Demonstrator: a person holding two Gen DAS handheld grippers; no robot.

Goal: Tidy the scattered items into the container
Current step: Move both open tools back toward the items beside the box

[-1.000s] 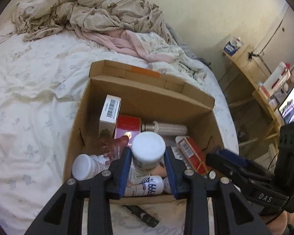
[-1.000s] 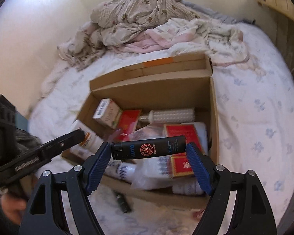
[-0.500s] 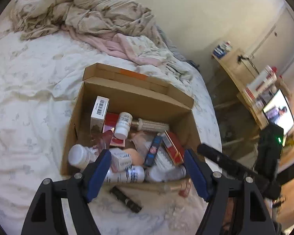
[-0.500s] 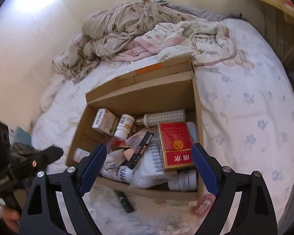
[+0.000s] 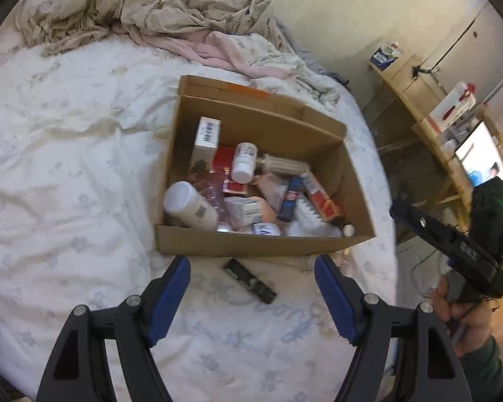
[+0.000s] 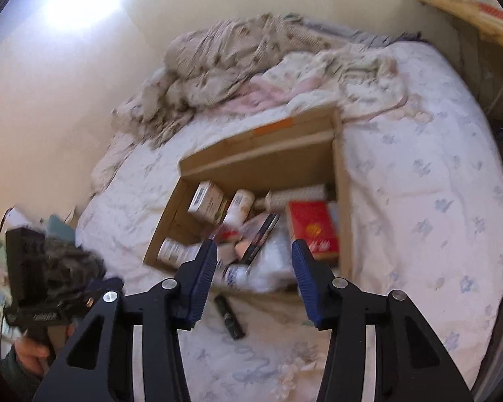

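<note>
Cardboard box (image 5: 251, 244) of bottles and cartons sits on the bed (image 5: 67, 167), just ahead of both tools. Black tube (image 5: 249, 280) lies outside it, ahead of the left gripper (image 5: 251, 288), whose jaws stand wide and empty. Right gripper (image 6: 253, 264) is closing on nothing.

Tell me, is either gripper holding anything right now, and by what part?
Nothing is held. The left gripper is open and empty over the bed; the right gripper is closing with nothing between its fingers.

The box (image 5: 261, 243) sits open on the bed, packed with bottles and cartons. One black tube (image 5: 249, 280) lies flat just outside its near wall.
</note>
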